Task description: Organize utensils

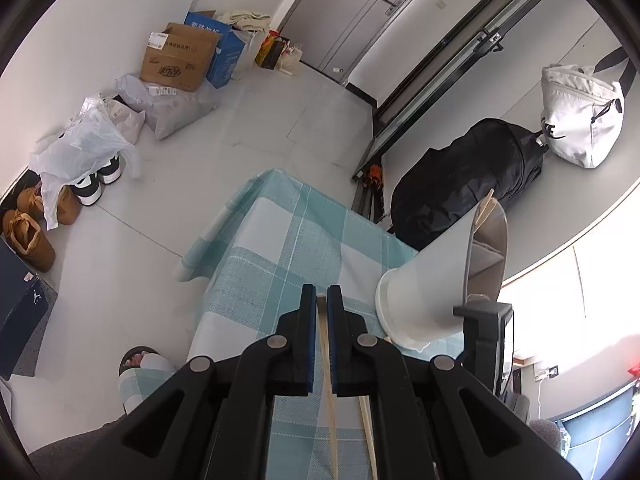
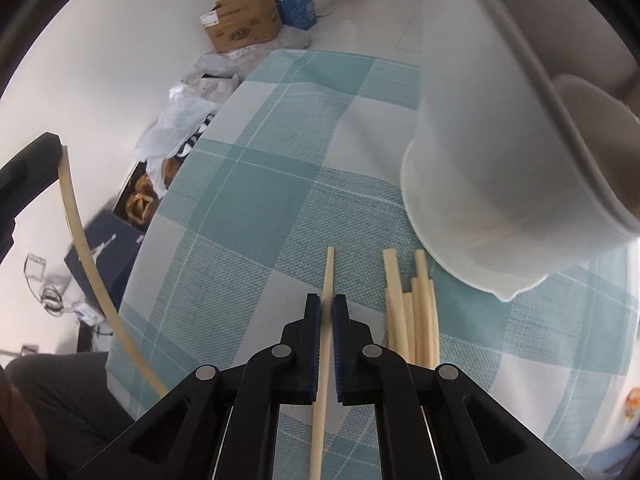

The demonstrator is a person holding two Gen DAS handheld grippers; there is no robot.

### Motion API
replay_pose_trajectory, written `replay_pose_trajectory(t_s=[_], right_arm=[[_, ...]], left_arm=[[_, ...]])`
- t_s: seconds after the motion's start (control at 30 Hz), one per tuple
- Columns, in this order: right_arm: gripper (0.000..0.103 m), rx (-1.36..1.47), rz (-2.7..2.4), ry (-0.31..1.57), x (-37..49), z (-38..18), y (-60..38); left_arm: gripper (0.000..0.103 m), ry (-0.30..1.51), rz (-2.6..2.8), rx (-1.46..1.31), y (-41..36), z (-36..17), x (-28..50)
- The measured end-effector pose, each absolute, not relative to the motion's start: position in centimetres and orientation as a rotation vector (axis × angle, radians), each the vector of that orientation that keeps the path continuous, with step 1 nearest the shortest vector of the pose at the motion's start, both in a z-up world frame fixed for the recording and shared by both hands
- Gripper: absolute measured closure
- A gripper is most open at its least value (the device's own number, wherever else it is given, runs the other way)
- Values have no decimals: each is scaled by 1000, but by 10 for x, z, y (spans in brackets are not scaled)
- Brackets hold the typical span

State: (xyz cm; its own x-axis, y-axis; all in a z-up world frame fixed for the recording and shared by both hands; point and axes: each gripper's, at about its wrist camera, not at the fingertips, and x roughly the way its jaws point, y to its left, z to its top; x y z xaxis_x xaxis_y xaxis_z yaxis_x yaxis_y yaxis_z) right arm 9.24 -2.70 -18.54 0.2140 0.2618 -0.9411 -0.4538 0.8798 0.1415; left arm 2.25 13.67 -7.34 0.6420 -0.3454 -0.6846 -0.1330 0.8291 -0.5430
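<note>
In the left wrist view my left gripper is shut on a pale wooden chopstick, held over the teal checked tablecloth. A white utensil holder with inner dividers stands just to its right, with a chopstick poking out of it. In the right wrist view my right gripper is shut on another chopstick that lies along the cloth. Several loose chopsticks lie just right of it, at the foot of the holder. At the far left the left gripper's chopstick hangs in the air.
The table's left edge drops to a floor with cardboard boxes, plastic bags and shoes. A black backpack and a white bag sit behind the holder. A person's slippered foot is below the edge.
</note>
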Motion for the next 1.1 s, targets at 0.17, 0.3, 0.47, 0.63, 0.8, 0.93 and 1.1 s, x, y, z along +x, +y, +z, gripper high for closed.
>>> replay_pose_trajectory(t_s=[0.17,0.3,0.47,0.63,0.8,0.93,1.1], right_arm=[[98,-223,503,1246,105,-190,-10],[97,-229,498,1240,111,-190,-4],[95,-265,489,1208,114,-189,3],[96,-253,470,1176,113,-192,6],[99,-187,495,1159,106,-191,0],[99,-135,529,1099,92,-175,-11],[99,-49,572,966,69,-140,-39]], left_arm=[[102,888,-129,-632,142,-76,24],[102,884,-125,-624,141,-74,24],[102,888,-119,-620,140,-75,24],[102,885,-109,-626,142,-74,23],[102,881,-106,-626,144,-73,20],[102,878,-108,-621,142,-72,21],[102,849,-126,-593,135,-64,18]])
